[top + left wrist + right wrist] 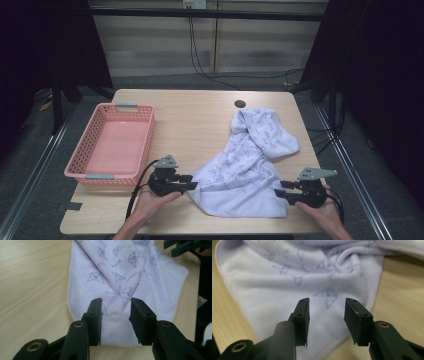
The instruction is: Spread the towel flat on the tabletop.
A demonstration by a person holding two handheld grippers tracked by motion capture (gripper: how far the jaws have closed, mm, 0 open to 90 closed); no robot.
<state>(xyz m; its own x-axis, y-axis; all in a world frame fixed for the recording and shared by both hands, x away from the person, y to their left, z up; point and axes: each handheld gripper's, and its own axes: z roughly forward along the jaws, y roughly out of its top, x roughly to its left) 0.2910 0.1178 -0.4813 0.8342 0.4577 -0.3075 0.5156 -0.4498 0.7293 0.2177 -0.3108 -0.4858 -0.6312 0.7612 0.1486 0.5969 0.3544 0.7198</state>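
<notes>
A printed white cloth [245,170] lies rumpled and apparently unfolded beside the empty pink basket [112,145], with the left gripper [192,182] and right gripper [279,192] spread at its near corners, pinching nothing.

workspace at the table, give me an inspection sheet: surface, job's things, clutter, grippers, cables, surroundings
surface: light wooden table, with a dark round hole near its far edge.
job's things: pale lilac printed cloth lies rumpled on the table's right half; pink basket stands at the left, nothing seen in it.
clutter: nothing seen.
grippers: left gripper is open, with a bunched fold of cloth between the jaws, pads not pressing it; right gripper is open over the cloth's near right corner.
cables: a black cable trails from the left gripper; more cables lie on the floor beyond the table.
surroundings: dark curtains at both sides, panelled wall behind.
</notes>
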